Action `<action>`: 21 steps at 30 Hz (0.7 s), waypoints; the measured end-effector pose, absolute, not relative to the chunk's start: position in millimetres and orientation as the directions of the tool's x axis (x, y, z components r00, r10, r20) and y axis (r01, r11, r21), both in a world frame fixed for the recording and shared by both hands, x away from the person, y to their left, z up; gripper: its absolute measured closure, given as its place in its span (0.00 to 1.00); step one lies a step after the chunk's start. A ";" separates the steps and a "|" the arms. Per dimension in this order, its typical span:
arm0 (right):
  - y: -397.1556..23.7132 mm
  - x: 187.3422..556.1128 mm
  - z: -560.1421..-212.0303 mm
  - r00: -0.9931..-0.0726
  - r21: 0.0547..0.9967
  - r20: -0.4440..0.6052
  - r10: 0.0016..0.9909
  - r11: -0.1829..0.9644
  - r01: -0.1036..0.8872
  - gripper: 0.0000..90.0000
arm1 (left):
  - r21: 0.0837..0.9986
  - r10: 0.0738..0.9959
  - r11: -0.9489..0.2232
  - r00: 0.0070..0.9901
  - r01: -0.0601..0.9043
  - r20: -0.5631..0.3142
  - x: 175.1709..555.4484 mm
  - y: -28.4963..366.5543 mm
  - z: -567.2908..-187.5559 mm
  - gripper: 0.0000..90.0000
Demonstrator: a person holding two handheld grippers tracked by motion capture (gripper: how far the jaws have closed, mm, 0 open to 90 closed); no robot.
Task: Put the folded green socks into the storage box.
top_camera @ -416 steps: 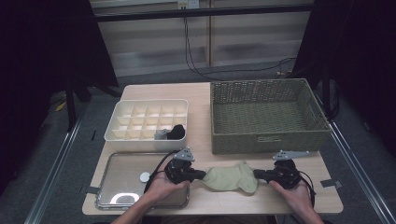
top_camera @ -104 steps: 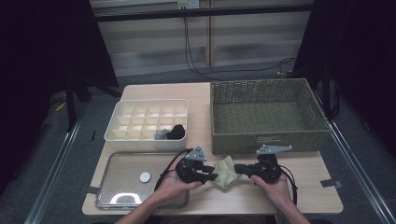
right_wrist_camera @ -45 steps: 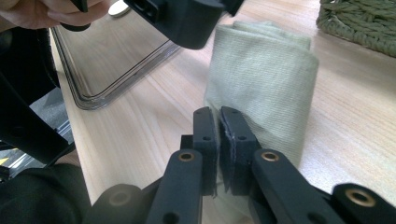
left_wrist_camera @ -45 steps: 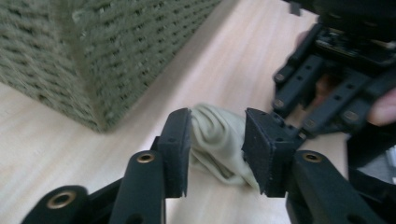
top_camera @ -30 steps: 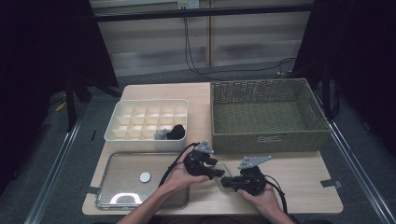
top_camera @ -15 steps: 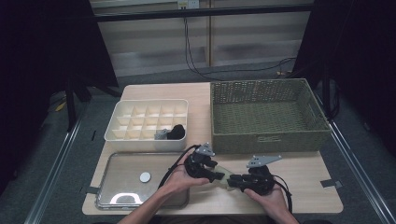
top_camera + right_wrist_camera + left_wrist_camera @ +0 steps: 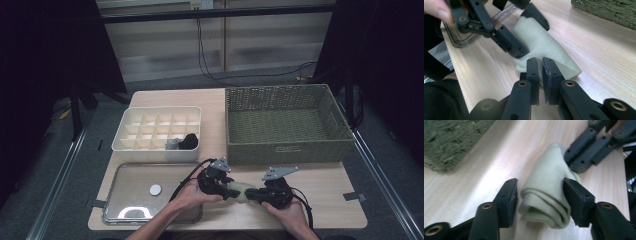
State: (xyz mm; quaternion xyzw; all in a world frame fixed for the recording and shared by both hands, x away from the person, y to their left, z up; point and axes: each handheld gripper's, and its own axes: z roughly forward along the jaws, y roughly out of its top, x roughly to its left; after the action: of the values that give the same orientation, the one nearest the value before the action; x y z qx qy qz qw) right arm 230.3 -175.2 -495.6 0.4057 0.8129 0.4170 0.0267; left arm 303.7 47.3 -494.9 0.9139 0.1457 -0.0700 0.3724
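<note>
A beige sock (image 7: 243, 191) lies rolled into a short bundle near the table's front edge. My left gripper (image 7: 231, 191) straddles one end of the roll (image 7: 541, 185). Its jaws have just been closing, and the pads now press on both sides of the sock. My right gripper (image 7: 255, 194) meets the other end (image 7: 554, 57). Its jaws have just been closing too and now stand almost together (image 7: 539, 62), apparently nipping the sock's edge. In the left gripper view the right gripper (image 7: 574, 166) touches the far end of the roll. A hand holds each gripper.
A green woven basket (image 7: 285, 122) stands at the back right, close behind the grippers. A white divided box (image 7: 157, 127) at the back left holds a dark item (image 7: 189, 141). A clear lidded tray (image 7: 135, 200) with a white disc (image 7: 155, 189) lies left of my left hand.
The sock, once stretched flat between the grippers, is now a compact roll. Over the last second the right gripper shifted slightly to the right and the left stayed put.
</note>
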 end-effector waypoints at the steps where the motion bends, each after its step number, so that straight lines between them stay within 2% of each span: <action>1: -175.0 230.7 -495.9 -0.673 0.702 0.290 0.681 0.326 0.633 0.93 | 0.665 0.210 -0.677 0.949 0.316 -0.237 302.4 47.1 -495.4 0.56; 2: -175.0 231.2 -496.0 -0.672 0.701 0.290 0.682 0.326 0.634 0.93 | 0.654 0.212 -0.692 0.952 0.305 -0.220 301.7 47.6 -494.3 0.57; 7: -175.3 233.6 -496.9 -0.669 0.703 0.293 0.683 0.321 0.635 0.94 | 0.670 0.205 -0.670 0.947 0.320 -0.247 300.0 46.9 -496.3 0.61; 10: -175.7 234.4 -497.2 -0.667 0.702 0.301 0.682 0.315 0.639 0.94 | 0.655 0.221 -0.683 0.946 0.323 -0.236 299.9 47.3 -494.9 0.67; 13: -176.5 236.2 -498.1 -0.666 0.706 0.307 0.680 0.306 0.638 0.93 | 0.669 0.217 -0.662 0.941 0.338 -0.261 299.7 48.2 -496.6 0.72; 17: -178.5 241.3 -493.2 -0.671 0.732 0.337 0.660 0.265 0.628 0.88 | 0.659 0.214 -0.682 0.948 0.317 -0.235 294.5 52.1 -493.8 0.77; 21: -174.3 241.2 -492.9 -0.691 0.749 0.325 0.646 0.270 0.605 0.83 | 0.648 0.231 -0.683 0.941 0.337 -0.246 295.6 54.7 -492.3 0.78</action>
State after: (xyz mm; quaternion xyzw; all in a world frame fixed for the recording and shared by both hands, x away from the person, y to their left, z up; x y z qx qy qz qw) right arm 241.2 -174.3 -492.9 0.3924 0.7965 0.4595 0.0223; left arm 295.6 54.7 -492.3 0.9146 0.1553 -0.0725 0.3663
